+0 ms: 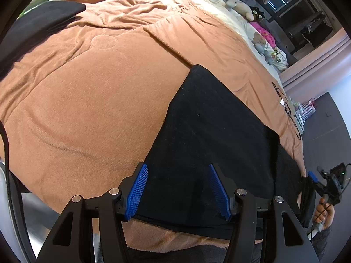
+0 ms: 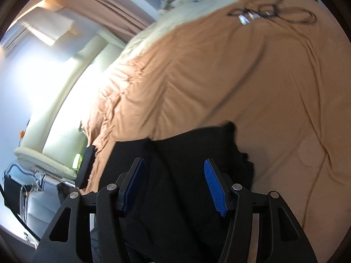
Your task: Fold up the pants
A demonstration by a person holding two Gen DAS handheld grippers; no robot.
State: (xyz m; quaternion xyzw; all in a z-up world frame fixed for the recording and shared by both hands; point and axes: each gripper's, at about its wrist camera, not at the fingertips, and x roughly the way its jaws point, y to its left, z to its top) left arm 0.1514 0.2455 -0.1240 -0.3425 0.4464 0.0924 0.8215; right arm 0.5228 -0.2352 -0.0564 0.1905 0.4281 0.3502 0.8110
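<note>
Gripper [image 1: 177,171] over pants [image 1: 208,142], orange bedspread [image 1: 98,87]

Black pants [image 1: 210,144] lie flat on the orange blanket [image 1: 92,92]. The left hand-held gripper [image 1: 177,171] hovers spread above their near edge. At far right the right hand-held gripper [image 1: 316,178] seems to pinch dark cloth.

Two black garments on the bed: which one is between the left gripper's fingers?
The black pants spread at the near bed edge lie between the open left gripper. The other black garment is a folded pile at the far left of the brown blanket.
</note>
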